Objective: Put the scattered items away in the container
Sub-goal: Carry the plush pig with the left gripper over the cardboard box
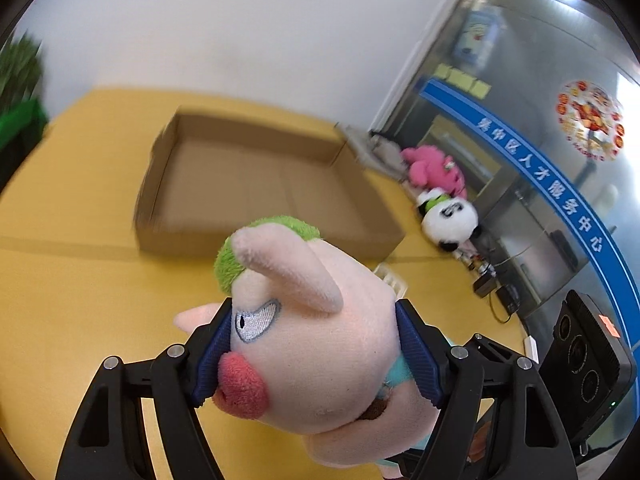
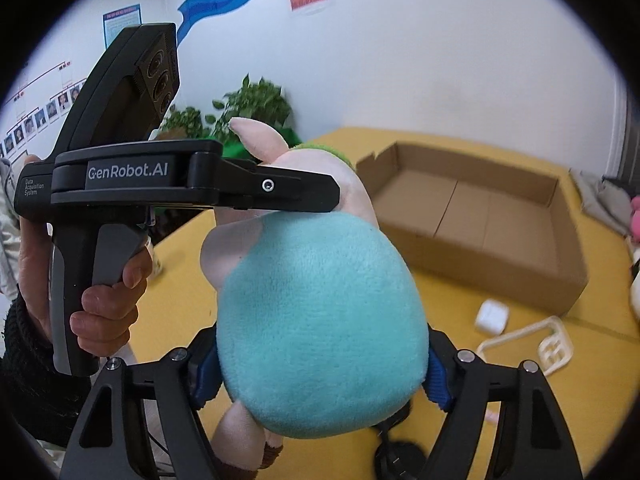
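Observation:
A pink plush pig with green hair and a teal body is held in the air by both grippers. My left gripper is shut on its head. My right gripper is shut on its teal body. The left gripper also shows in the right wrist view, clamped on the head. An open, empty cardboard box lies on the yellow table beyond the pig; it also shows in the right wrist view. A small white box and a white plastic frame lie on the table in front of the cardboard box.
A panda plush and a pink plush sit at the table's right edge by a glass wall. Green plants stand at the far left corner. A hand grips the left gripper's handle.

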### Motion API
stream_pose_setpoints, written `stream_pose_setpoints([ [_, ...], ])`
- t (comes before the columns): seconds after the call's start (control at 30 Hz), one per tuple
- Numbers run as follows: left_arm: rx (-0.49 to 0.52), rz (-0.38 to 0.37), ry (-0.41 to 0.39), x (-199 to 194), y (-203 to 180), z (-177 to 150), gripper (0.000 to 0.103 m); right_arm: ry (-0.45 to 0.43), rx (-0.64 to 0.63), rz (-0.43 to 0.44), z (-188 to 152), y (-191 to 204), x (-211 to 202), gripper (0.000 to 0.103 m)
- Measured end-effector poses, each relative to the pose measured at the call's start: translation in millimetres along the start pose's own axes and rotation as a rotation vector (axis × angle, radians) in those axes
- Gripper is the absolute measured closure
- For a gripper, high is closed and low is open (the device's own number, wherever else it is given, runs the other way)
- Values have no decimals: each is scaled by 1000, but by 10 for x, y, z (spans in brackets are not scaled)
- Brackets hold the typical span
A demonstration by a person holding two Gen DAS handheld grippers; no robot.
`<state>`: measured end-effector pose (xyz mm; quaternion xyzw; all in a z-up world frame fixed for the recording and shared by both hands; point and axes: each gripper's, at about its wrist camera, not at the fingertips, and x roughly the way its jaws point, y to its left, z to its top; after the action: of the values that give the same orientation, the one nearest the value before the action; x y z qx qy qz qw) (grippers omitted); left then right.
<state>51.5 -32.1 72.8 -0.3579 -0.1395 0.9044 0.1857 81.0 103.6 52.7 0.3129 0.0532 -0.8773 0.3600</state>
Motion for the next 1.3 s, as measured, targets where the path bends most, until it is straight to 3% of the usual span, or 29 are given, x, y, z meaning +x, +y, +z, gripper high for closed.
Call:
stream_pose_setpoints([
  [0.2, 117, -10, -112, -300, -286, 802, 22, -120, -34, -36, 749, -129, -279, 25],
  [0.4, 187, -5, -194, -470, -374, 1608, 22, -202, -46, -37, 1512, -281, -287, 25],
  [0.73, 191, 12, -204, -265, -61, 2774, 22, -213, -56, -22, 2533, -665, 153, 26],
  [0.97, 204, 34, -162, 245, 309, 3317, 22, -203, -4, -20, 2829, -1032, 663, 26],
  [1.3, 148, 90, 16, 1494, 1154, 3453, 22, -118, 202, 37, 2626, -1638, 1970, 27],
])
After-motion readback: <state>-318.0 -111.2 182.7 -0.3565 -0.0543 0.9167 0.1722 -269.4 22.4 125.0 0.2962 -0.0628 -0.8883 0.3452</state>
